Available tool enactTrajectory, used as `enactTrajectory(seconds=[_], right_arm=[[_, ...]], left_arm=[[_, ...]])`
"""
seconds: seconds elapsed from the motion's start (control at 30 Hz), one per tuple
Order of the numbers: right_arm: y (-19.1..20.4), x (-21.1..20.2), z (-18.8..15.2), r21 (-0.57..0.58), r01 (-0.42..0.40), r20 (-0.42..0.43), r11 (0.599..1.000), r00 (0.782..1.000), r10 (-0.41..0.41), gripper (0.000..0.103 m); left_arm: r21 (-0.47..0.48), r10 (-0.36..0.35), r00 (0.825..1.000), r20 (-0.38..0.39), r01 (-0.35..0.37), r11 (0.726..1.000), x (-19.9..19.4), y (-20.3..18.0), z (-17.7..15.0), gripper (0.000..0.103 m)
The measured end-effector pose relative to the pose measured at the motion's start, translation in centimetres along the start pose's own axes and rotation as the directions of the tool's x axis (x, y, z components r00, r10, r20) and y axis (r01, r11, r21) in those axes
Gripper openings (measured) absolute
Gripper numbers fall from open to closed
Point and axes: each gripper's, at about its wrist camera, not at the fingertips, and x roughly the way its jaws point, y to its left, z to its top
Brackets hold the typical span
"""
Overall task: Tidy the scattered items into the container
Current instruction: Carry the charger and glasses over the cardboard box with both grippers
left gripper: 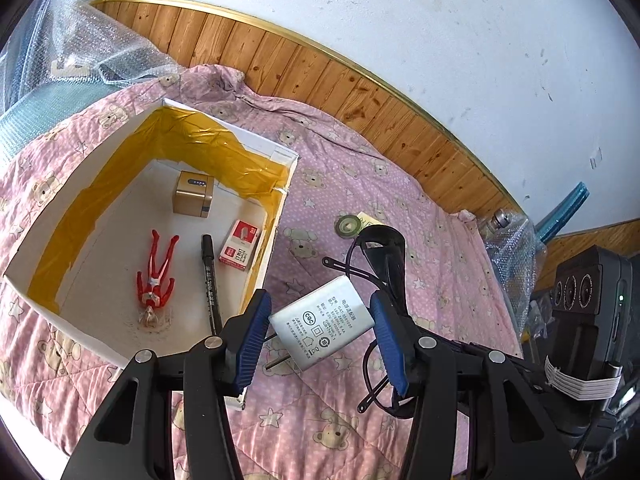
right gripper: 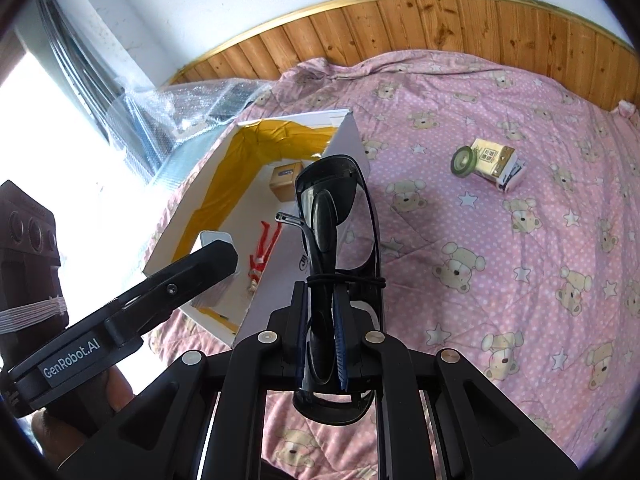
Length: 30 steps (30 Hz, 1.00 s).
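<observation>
While my left gripper [left gripper: 320,332] hangs wide open around white power adapter [left gripper: 322,326] (pads not touching), right gripper [right gripper: 322,330] pinches folded sunglasses [right gripper: 336,220] tight, beside white box [left gripper: 272,236]. Tape roll [right gripper: 464,162] lies well apart on quilt [right gripper: 500,260].

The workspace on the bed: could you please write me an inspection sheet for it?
Surface: pink bear-print quilt, wrinkled.
Job's things: white box holds a tan cube, red figure, pen and red-white carton; tape roll and small packet lie on the quilt.
Clutter: bubble wrap behind the box.
Grippers: left claw spans the white adapter, pads not seen touching; right claw is shut on the sunglasses.
Cables: nothing seen.
Surroundings: wood panelling, white wall.
</observation>
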Motion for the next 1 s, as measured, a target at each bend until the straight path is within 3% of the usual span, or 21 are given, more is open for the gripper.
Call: enactTrajectory(seconds=[0.53, 1.0], right_arm=[[4.5, 1.2, 2.5, -0.1, 0.01, 0.009, 0.995, 1.0, -0.009, 0.013], [8.0, 3.1, 4.8, -0.17, -0.011, 0.004, 0.985, 1.0, 0.012, 0.013]], left_arm=[[-0.035, 0.0, 0.999, 0.042, 0.001, 0.999, -1.5, 3.4, 2.1, 0.053], [-0.114, 0.045, 0.995, 0.085, -0.036, 0.993, -2.8, 8.6, 4.4, 0.053]])
